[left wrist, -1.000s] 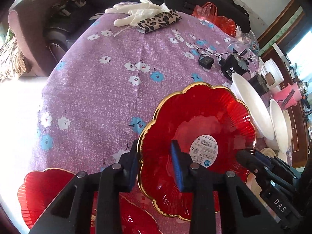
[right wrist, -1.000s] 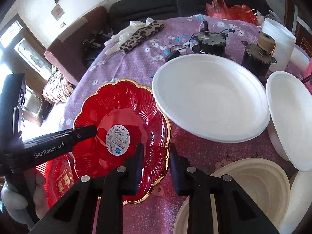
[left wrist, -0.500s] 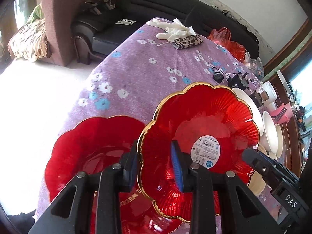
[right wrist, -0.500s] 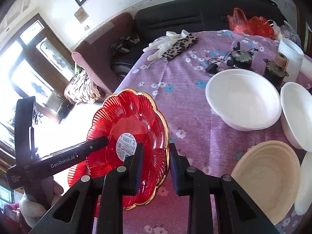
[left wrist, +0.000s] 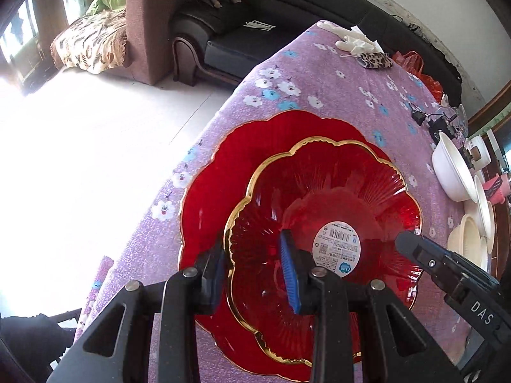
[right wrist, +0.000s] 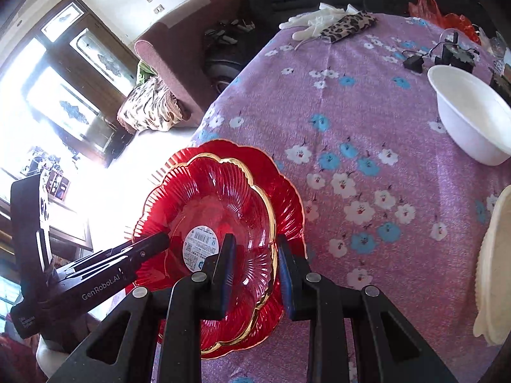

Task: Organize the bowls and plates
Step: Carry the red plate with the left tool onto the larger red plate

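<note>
While both grippers, left [left wrist: 254, 274] and right [right wrist: 255, 271], pinched the gold-rimmed dish [left wrist: 322, 223] over the larger dish [left wrist: 210, 198], stacking was underway; lowering and release seemed next.

Counter draped in a purple cloth printed with white and blue flowers [right wrist: 367, 134]

A large scalloped red glass plate with a gold rim [left wrist: 223, 172] lies at its near left edge. At the far end lie white gloves [right wrist: 314, 20] touching a leopard-print pouch [right wrist: 348, 25], with a red plastic bag [right wrist: 447, 16] to their right. On the right sit a black adapter with cable [right wrist: 413, 62], a white foam bowl [right wrist: 469, 118] and a cream bowl [right wrist: 493, 268].
</note>
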`<state>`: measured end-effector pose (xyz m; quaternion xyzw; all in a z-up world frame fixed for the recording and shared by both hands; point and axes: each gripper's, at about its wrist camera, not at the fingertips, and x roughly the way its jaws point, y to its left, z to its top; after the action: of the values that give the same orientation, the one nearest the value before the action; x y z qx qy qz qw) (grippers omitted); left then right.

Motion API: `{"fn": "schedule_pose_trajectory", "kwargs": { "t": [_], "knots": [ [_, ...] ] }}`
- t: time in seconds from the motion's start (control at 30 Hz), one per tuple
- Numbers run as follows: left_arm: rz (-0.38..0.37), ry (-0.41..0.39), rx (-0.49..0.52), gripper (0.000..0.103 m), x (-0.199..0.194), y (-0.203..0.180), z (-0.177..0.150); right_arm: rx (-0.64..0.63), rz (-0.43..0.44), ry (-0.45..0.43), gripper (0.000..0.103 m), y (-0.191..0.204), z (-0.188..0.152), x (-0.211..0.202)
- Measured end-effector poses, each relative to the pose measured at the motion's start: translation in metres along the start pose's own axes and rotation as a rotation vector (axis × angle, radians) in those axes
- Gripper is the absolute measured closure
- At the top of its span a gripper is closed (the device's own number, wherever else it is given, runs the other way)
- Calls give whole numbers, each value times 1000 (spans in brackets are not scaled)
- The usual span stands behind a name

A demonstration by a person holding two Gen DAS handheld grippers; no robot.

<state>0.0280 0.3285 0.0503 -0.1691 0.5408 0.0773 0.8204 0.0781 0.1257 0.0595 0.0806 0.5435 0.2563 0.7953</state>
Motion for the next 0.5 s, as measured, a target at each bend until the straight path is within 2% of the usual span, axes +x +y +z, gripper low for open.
{"fn": "schedule_pose_trajectory", "kwargs": {
  "t": [0.1, 0.17, 0.27, 0.33, 0.5],
  "knots": [
    [18, -41, 23, 73, -3, -1, 0, -10, -22, 17, 75, 0, -6, 16],
    [19, -51, 31, 69, -5, -4, 0, -15, -28, 21, 75, -1, -4, 22],
    [-6, -67, 31, 59, -4, -5, -1, -28, -43, 6, 74, 3, -3, 23],
    [-39, -94, 36, 48, -4, -7, -3, -25, -58, 8, 74, 2, -1, 22],
    [-20, -112, 36, 45, -3, -14, -10, -66, -116, 36, 74, 9, -5, 23]
  ]
}}
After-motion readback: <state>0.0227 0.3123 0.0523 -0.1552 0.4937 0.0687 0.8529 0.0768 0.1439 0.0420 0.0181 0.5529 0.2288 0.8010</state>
